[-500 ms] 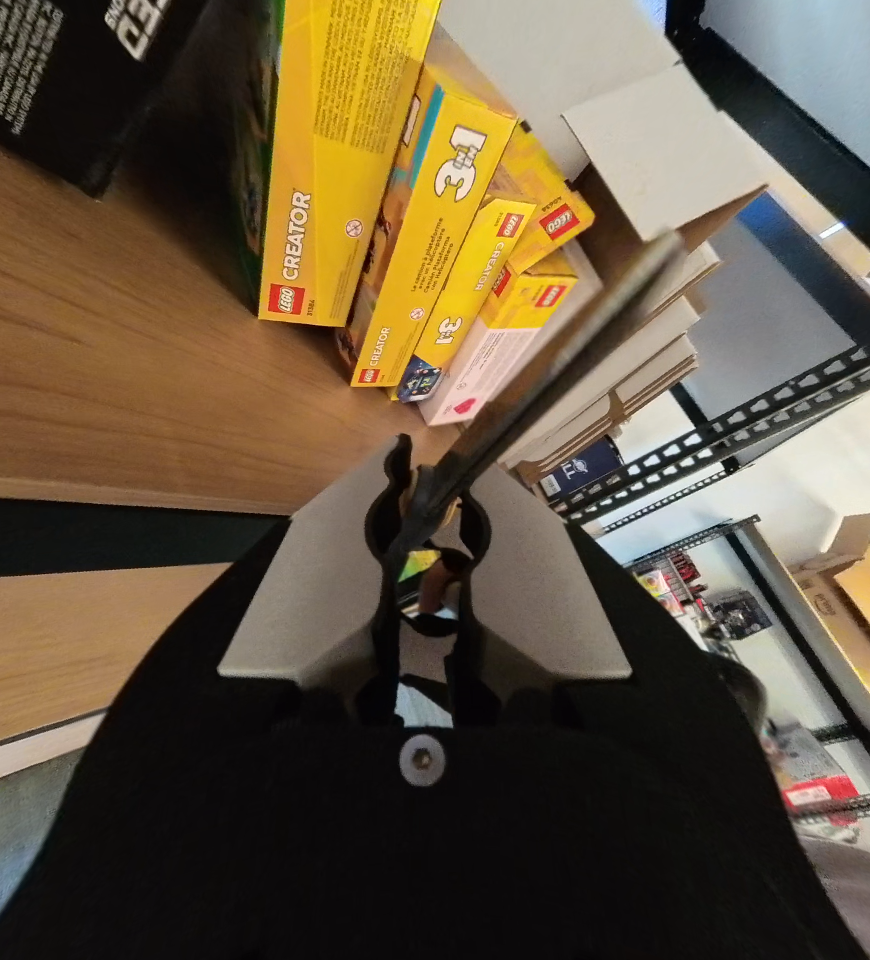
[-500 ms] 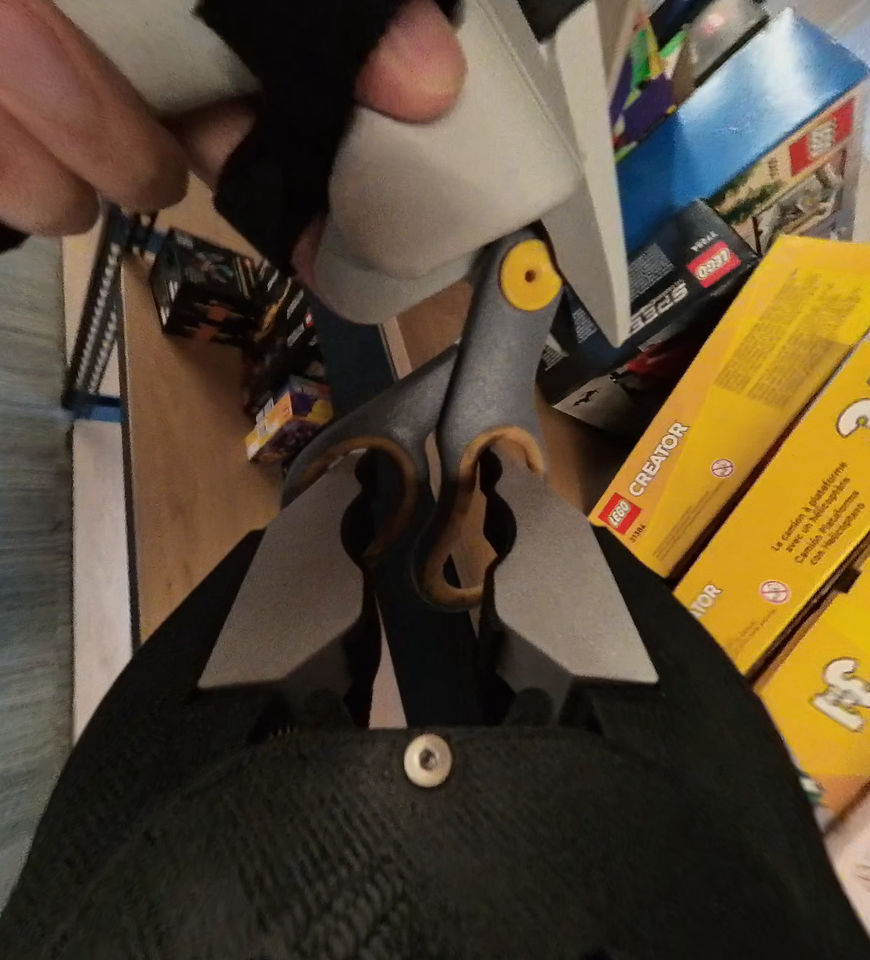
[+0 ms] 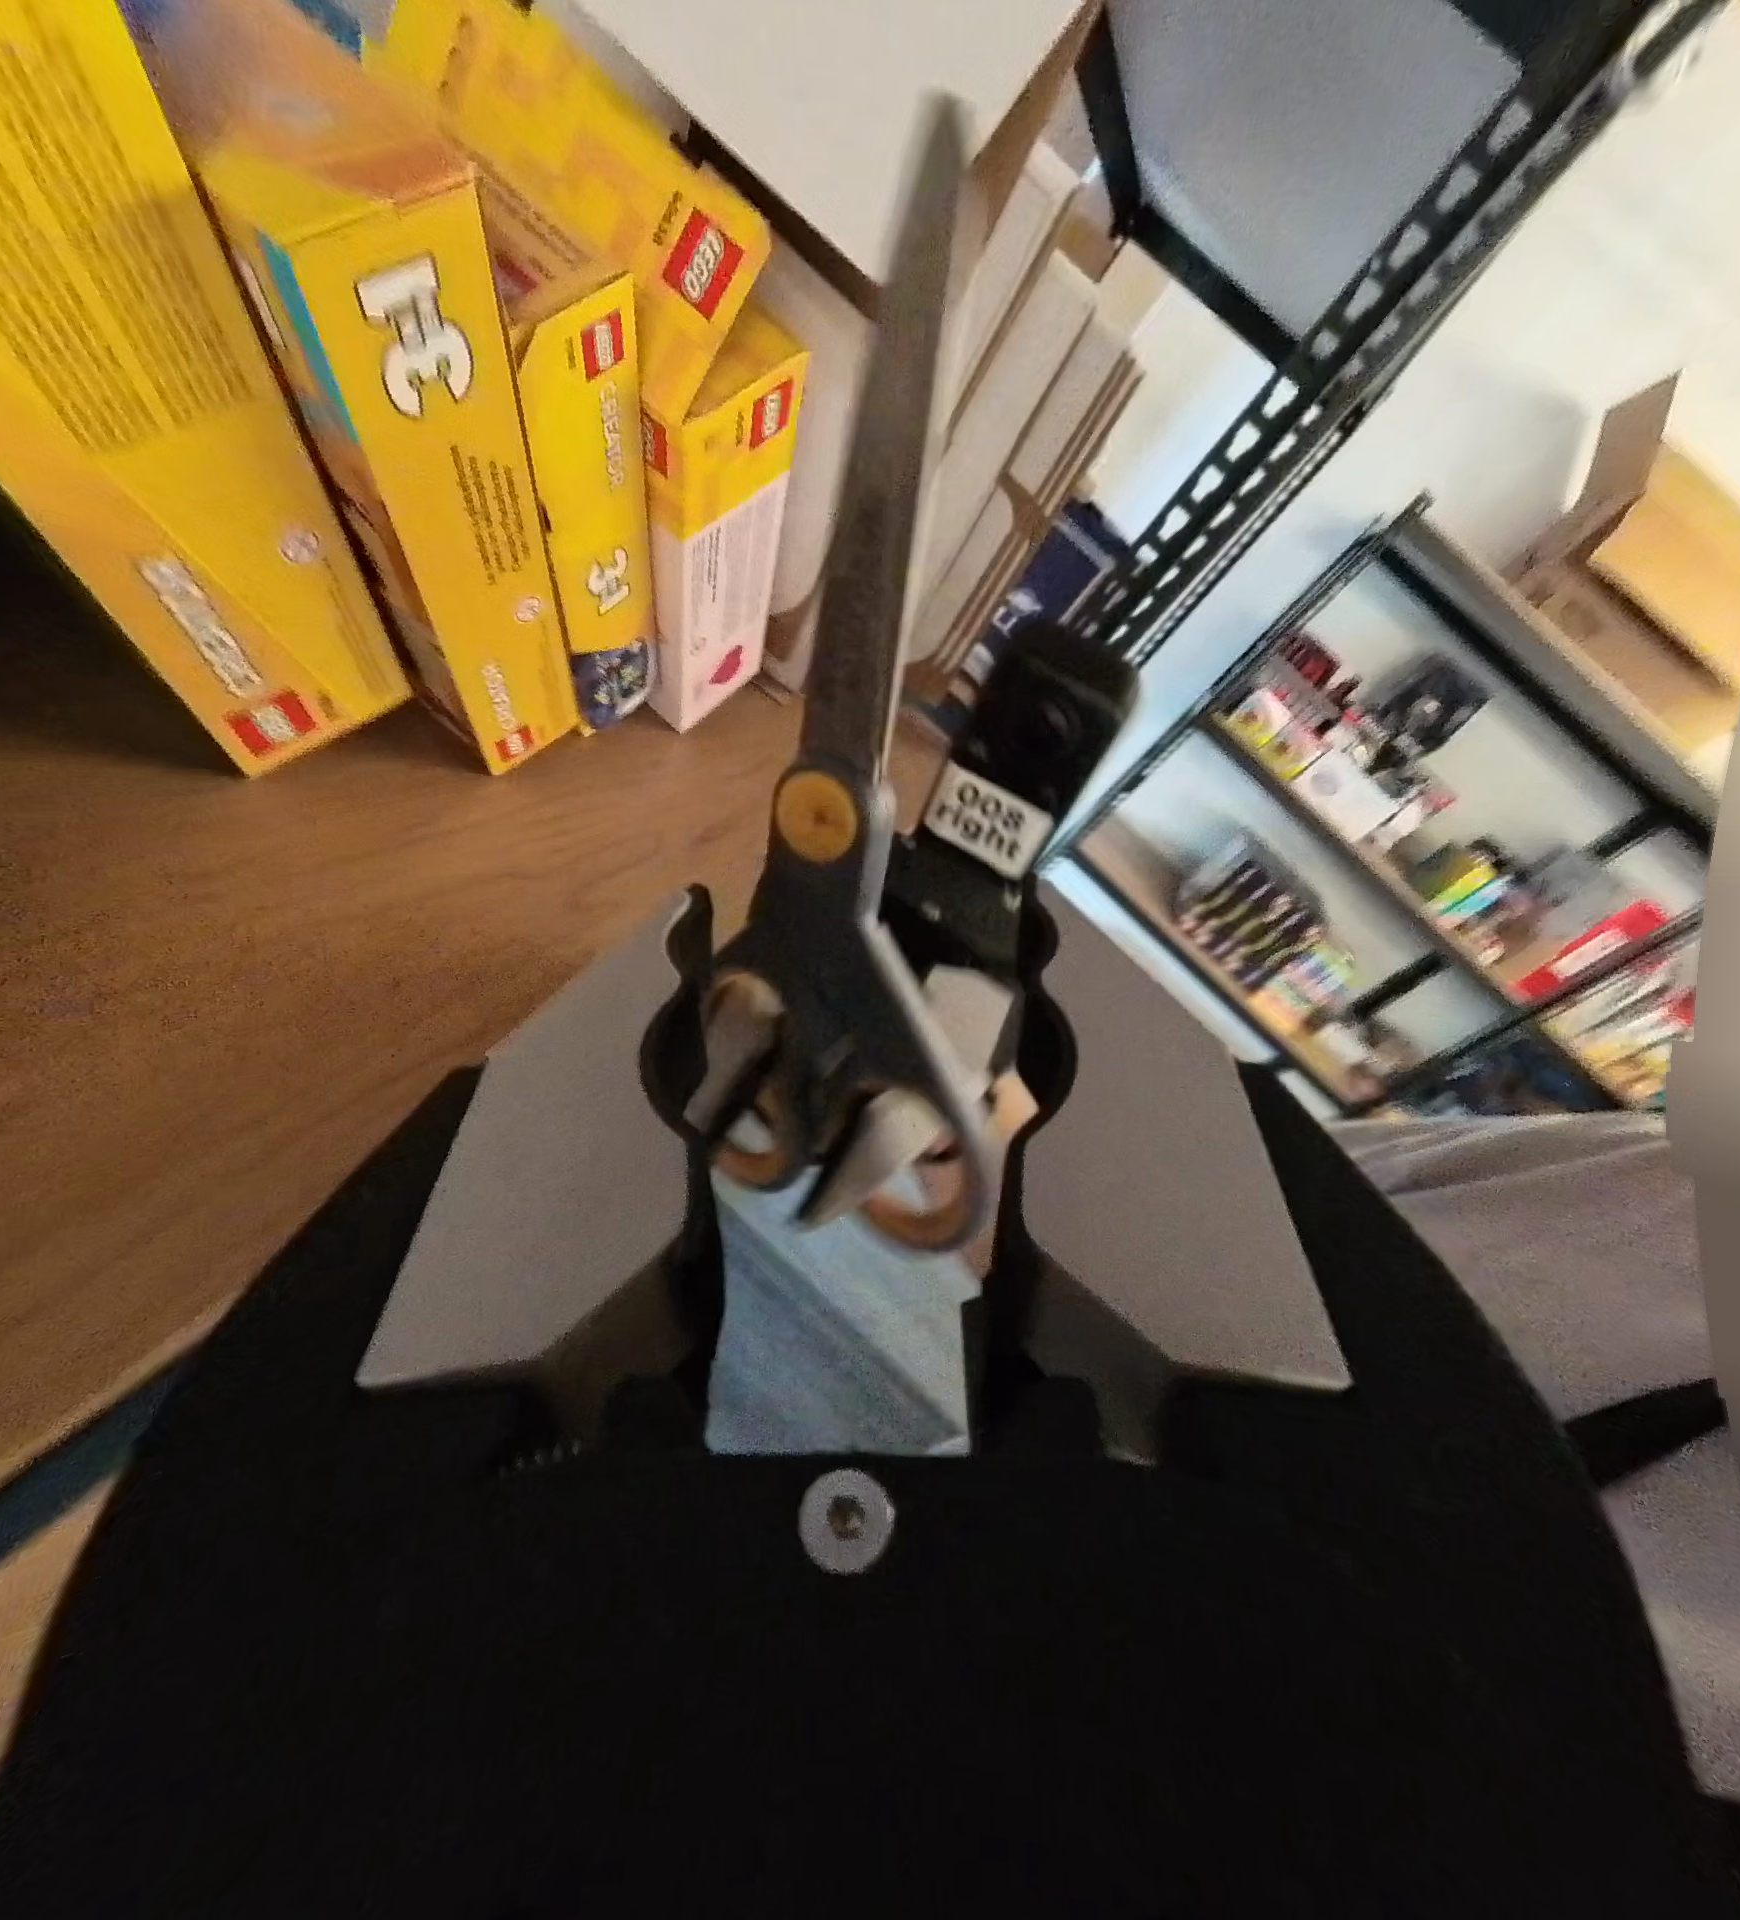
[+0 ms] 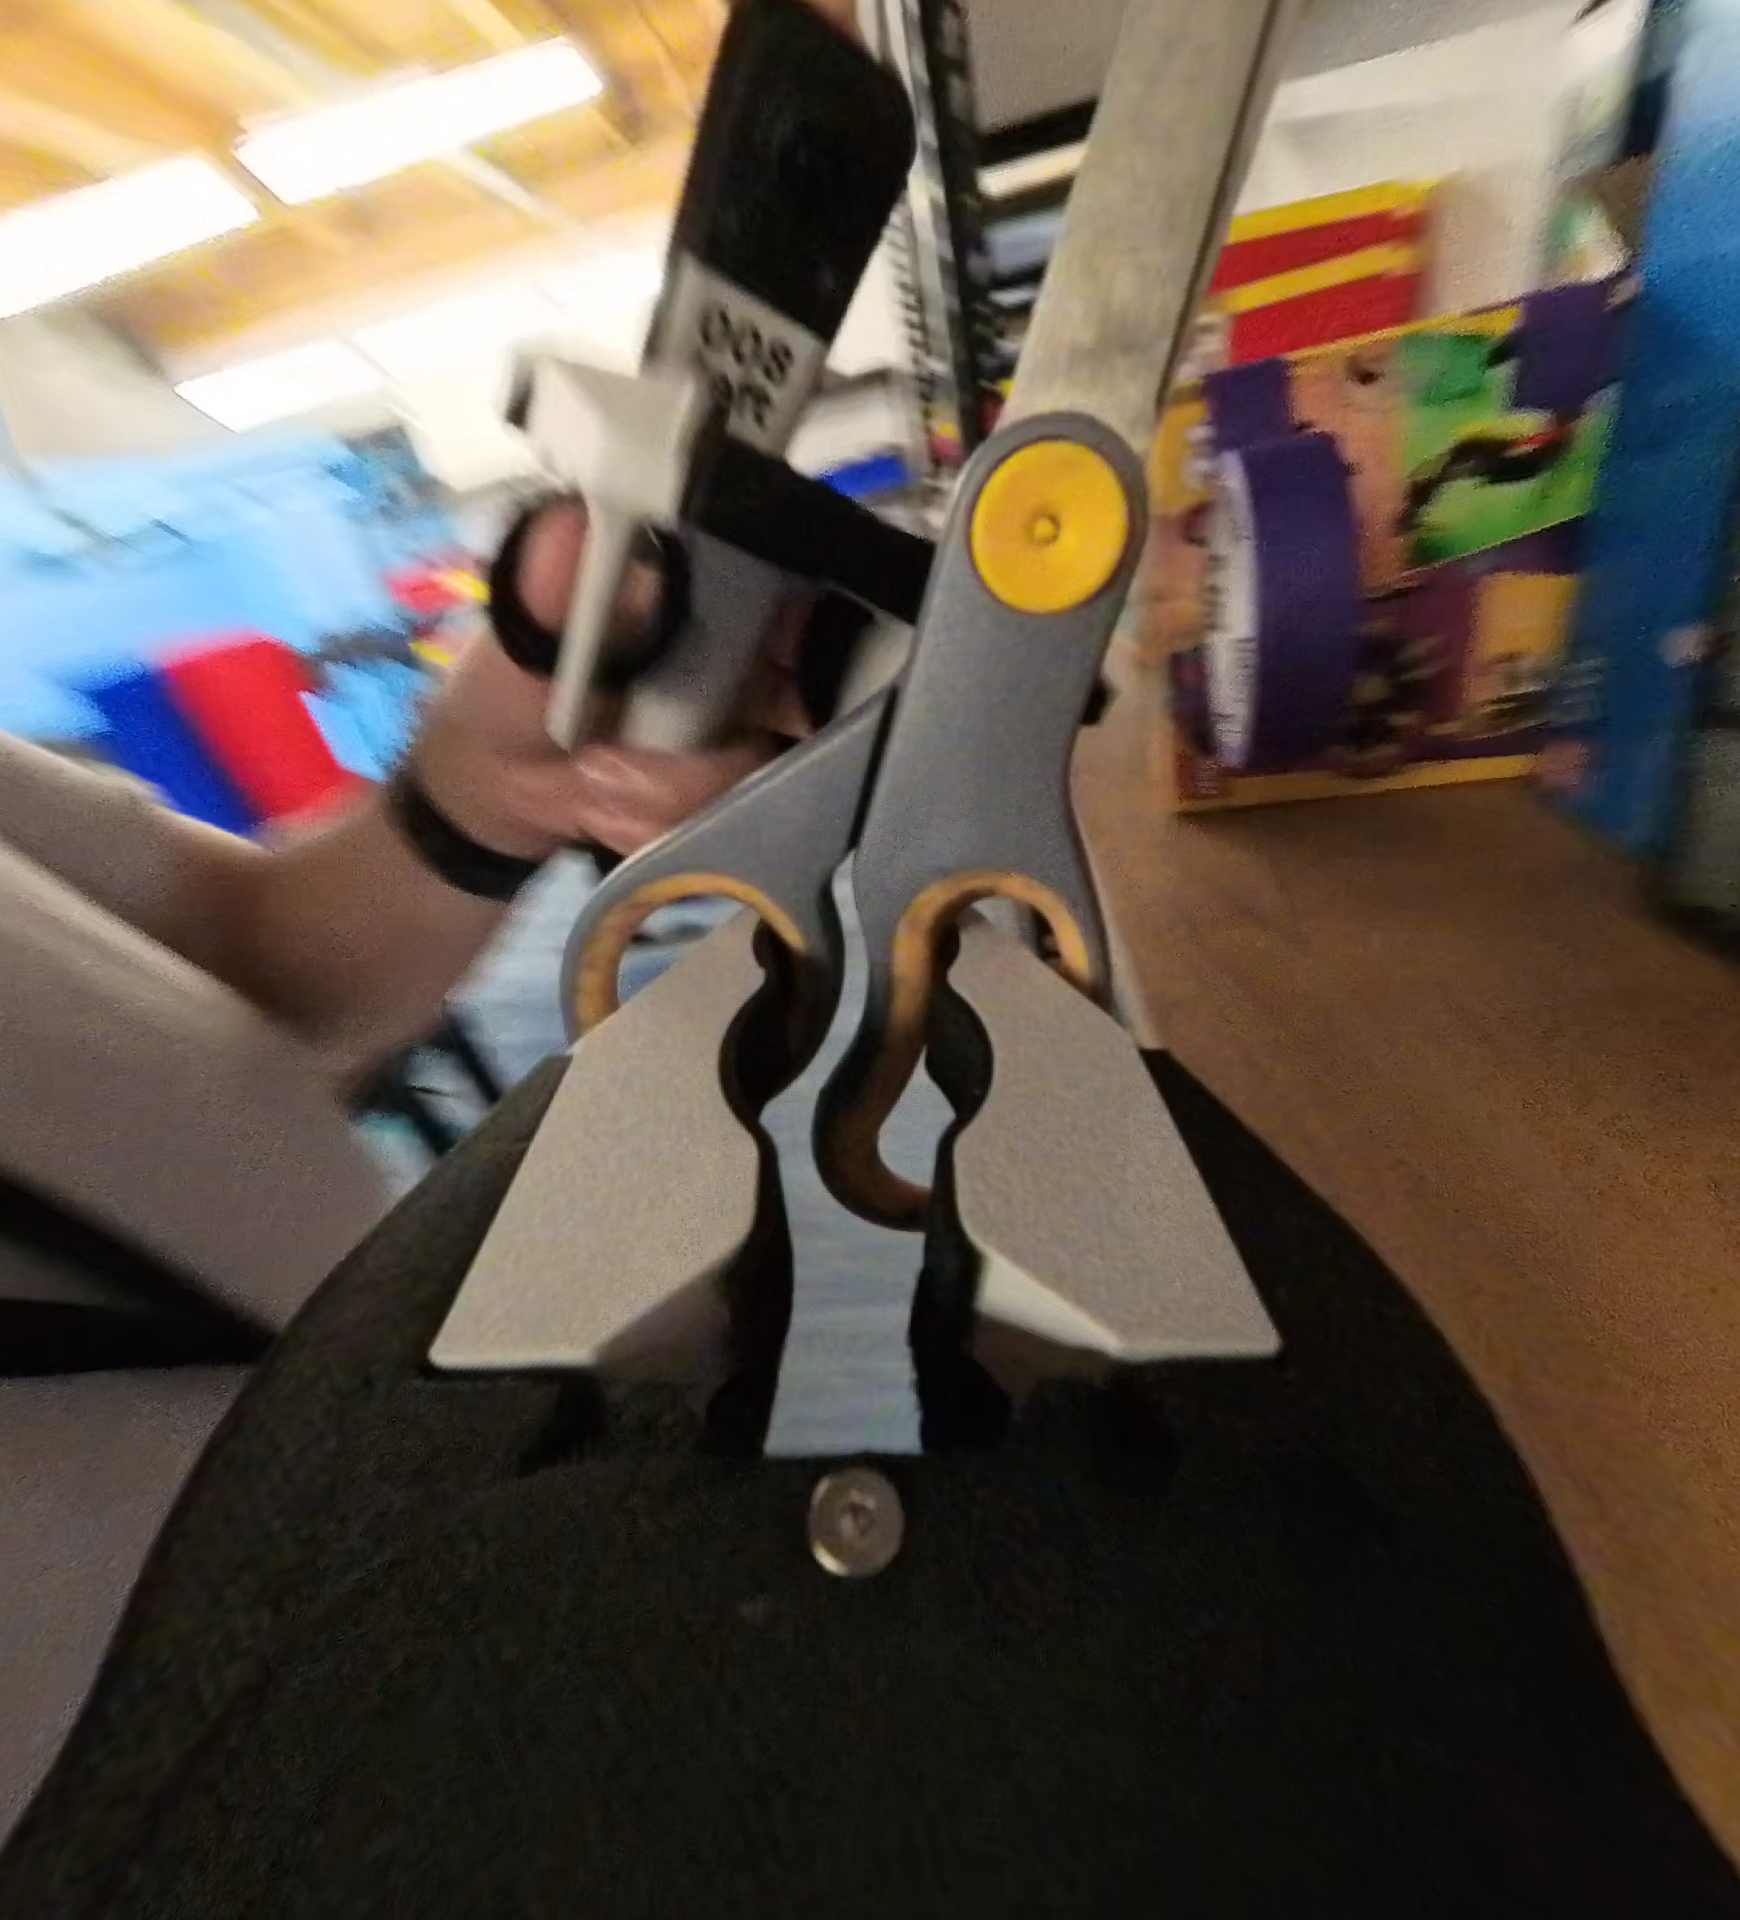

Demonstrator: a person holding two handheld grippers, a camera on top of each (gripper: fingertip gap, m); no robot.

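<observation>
Right gripper: clamps one orange-lined handle loop of scissors, blades closed and pointing up and away, above wooden shelf. Left gripper: stands spread, scissors handles showing in its gap, contact unclear; sits in a hand. Beyond: yellow boxes leaning on shelf, black rack at right.

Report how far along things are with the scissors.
Done: the grey-handled steel scissors with the yellow pivot are off the brown wooden shelf, blades closed. In hand: the right gripper has its jaws shut on one handle loop. The left gripper has its jaws open about the handles; whether it touches them is unclear. Left: the scissors rest nowhere yet, and nothing in view is cut.
</observation>
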